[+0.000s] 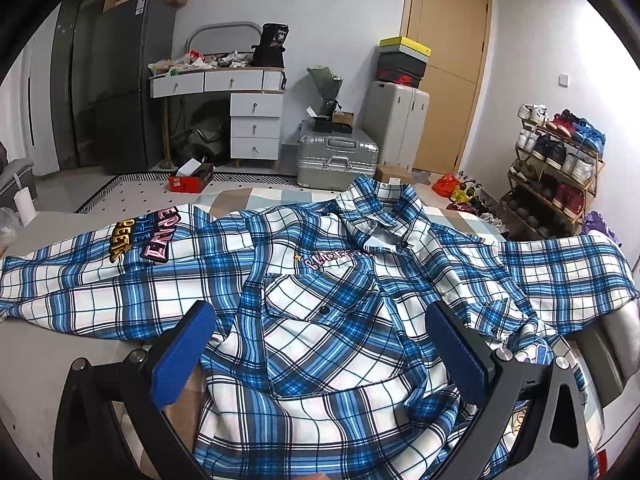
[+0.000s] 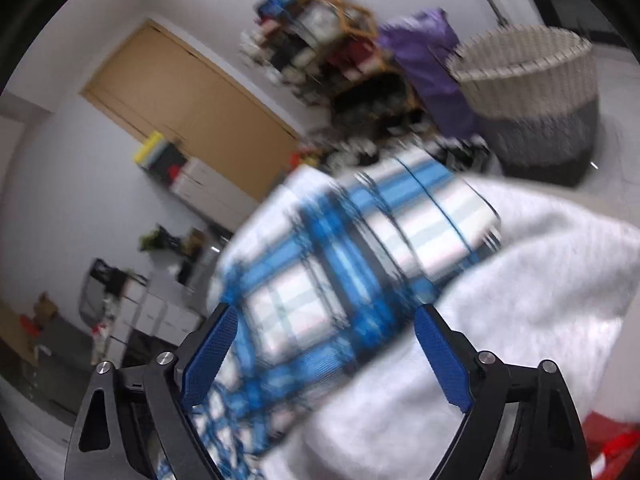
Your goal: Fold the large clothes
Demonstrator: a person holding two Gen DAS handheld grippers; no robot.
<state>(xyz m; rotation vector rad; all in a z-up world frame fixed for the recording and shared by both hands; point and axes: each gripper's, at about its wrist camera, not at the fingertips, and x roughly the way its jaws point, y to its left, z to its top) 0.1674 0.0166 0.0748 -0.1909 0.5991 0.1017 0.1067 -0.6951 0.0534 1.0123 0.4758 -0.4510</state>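
Two claws, both spread wide. Left wrist view: the left claw (image 1: 320, 340) hovers over the plaid shirt (image 1: 320, 280), flat on the bed (image 1: 40, 352), sleeves at 9 and 3 o'clock. Right wrist view, blurry: the right claw (image 2: 324, 344) holds nothing. Folding looks unstarted; next, pinch a sleeve.

White walls, wooden door (image 1: 448, 68), drawer desk (image 1: 236, 96), shoe rack (image 1: 556, 168), woven basket (image 2: 532, 92)

Both wrist views look closely over the plaid shirt (image 1: 320, 320).

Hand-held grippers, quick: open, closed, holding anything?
Left hand-held gripper: open, above the plaid shirt, holding nothing.
Right hand-held gripper: open, shirt sleeve between its fingers, ungripped.
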